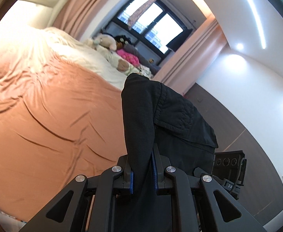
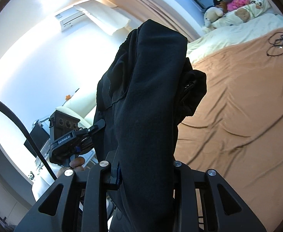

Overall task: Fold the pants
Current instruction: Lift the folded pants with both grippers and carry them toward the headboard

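1. Left claw [image 1: 143,174]: blue-padded fingers [image 1: 131,181] pinching a fold of the black pants [image 1: 160,119], which stand up between the fingers and hide the fingertips.
2. Right claw [image 2: 144,174]: pinching another bunch of the same black pants [image 2: 147,96]; only the blue pad of one finger [image 2: 118,176] shows, the other lies behind the cloth.
3. Pants: held in the air above the near edge of the bed [image 1: 44,112], not resting on it; a quilted stitched panel [image 1: 176,114] faces the left wrist view.
4. Left claw's housing [image 2: 68,137], seen from the right wrist view: just beside the pants, on the side away from the bed, with the person's fingers [image 2: 76,163] beneath it.
5. Bed: covered by a wrinkled orange sheet [image 2: 238,106]; a black cable [image 2: 278,42] lies on it, well apart from the pants.
6. Head of the bed: white duvet [image 1: 87,58], plush toys [image 1: 106,42], and a pink cushion [image 1: 127,57].
7. Beyond the bed: window [image 1: 151,23] with peach curtains [image 1: 77,7].
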Tool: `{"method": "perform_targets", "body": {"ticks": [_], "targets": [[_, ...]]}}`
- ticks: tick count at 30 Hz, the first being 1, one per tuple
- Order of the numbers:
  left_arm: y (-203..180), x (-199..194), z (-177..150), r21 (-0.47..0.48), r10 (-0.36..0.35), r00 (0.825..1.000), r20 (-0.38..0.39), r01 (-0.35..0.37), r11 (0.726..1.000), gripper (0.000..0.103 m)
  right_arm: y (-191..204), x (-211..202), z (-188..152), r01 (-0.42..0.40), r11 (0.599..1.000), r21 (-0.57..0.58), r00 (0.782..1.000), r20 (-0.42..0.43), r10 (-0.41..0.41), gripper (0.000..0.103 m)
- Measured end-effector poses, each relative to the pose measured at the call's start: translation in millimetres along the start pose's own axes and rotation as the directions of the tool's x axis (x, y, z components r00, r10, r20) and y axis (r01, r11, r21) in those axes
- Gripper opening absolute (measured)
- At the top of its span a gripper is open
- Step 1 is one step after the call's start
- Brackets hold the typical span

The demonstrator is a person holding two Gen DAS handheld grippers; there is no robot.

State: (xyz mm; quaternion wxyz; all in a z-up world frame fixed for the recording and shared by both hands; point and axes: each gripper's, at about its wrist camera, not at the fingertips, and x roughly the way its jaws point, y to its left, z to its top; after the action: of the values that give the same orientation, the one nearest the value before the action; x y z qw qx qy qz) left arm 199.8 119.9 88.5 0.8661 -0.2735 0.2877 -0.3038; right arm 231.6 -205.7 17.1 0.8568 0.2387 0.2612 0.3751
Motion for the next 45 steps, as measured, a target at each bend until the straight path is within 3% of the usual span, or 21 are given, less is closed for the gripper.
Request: {"method": "perform_targets", "body": {"ticks": [13, 25, 32, 45], "targets": [[38, -76, 19, -0.020, 0.049, 0.992, 0.118, -0.047, 0.999, 0.014, 17, 65, 20, -0.083, 0.995, -0.059, 0.996, -0.044, 0.081, 0.025], [116, -134, 49, -0.060, 0.108, 0.976, 0.188, -0.098, 0.993, 0.014, 31, 158, 33, -0.102, 0.991, -0.082, 0.991, -0.095, 0.094, 0.025], [165, -177, 72, -0.093, 0.166, 0.957, 0.236, -0.148, 0.985, 0.014, 46, 239, 38, -0.136, 0.984, -0.114, 0.984, -0.130, 0.121, 0.025], [251, -245, 96, -0.172, 0.311, 0.901, 0.302, -0.269, 0.947, 0.014, 74, 374, 27, -0.186, 0.968, -0.168, 0.971, -0.185, 0.154, 0.025]]}}
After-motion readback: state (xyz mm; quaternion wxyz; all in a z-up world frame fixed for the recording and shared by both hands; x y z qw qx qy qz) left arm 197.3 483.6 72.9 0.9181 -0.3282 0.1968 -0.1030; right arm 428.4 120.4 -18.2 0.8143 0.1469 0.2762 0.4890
